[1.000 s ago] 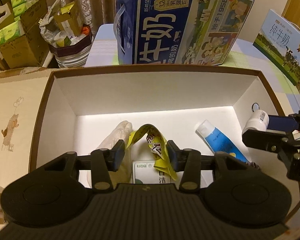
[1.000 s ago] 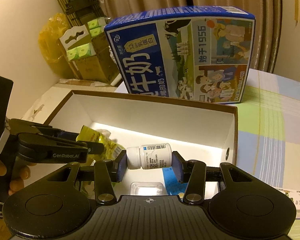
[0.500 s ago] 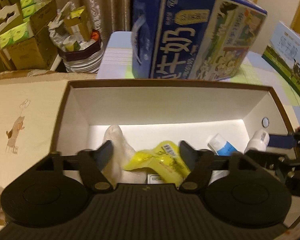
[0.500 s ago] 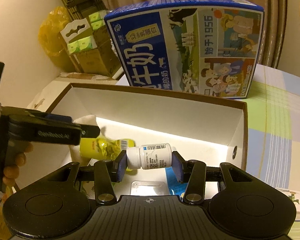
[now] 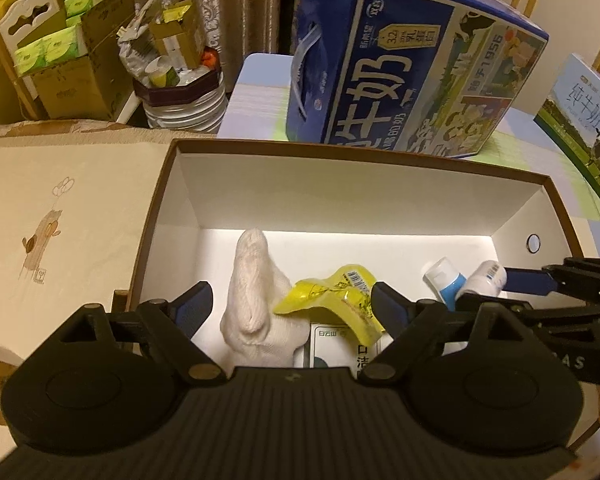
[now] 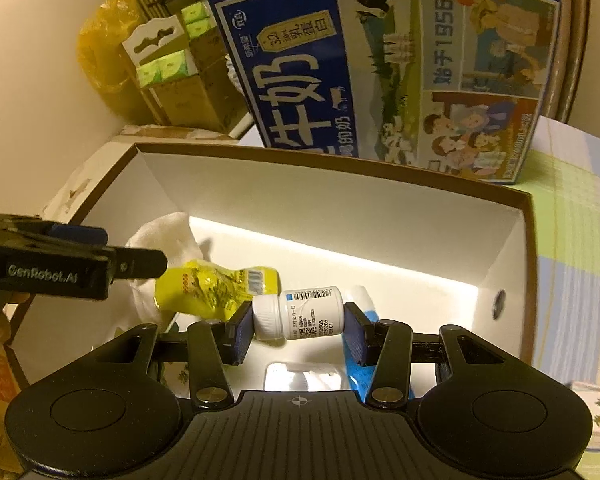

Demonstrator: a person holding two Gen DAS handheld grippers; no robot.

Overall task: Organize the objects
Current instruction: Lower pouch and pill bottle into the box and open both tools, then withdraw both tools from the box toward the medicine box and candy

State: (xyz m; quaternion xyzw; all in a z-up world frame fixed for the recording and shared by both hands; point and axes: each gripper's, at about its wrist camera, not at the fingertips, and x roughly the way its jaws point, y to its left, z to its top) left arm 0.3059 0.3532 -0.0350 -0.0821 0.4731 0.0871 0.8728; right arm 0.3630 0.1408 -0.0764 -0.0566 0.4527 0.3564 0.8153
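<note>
Over the box (image 6: pixel 512 248), right hand-held gripper (image 6: pixel 298 320) level — clamping pill bottle (image 6: pixel 300 312) sideways.

- Blue milk carton (image 5: pixel 412 80) stands upright behind the box.
- Second milk carton (image 5: pixel 584 124) stands at the far right.
- Tissue cartons (image 5: pixel 67 64) sit stacked by the curtain (image 5: pixel 239 8).
- Yellow bag (image 6: pixel 103 60) rests against the wall.

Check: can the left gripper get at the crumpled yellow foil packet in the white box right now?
Probably yes. The left gripper is open, and the crumpled yellow foil packet lies uncovered between its fingers, beside the white knitted cloth. The right gripper holds the white pill bottle off to the side.
</note>
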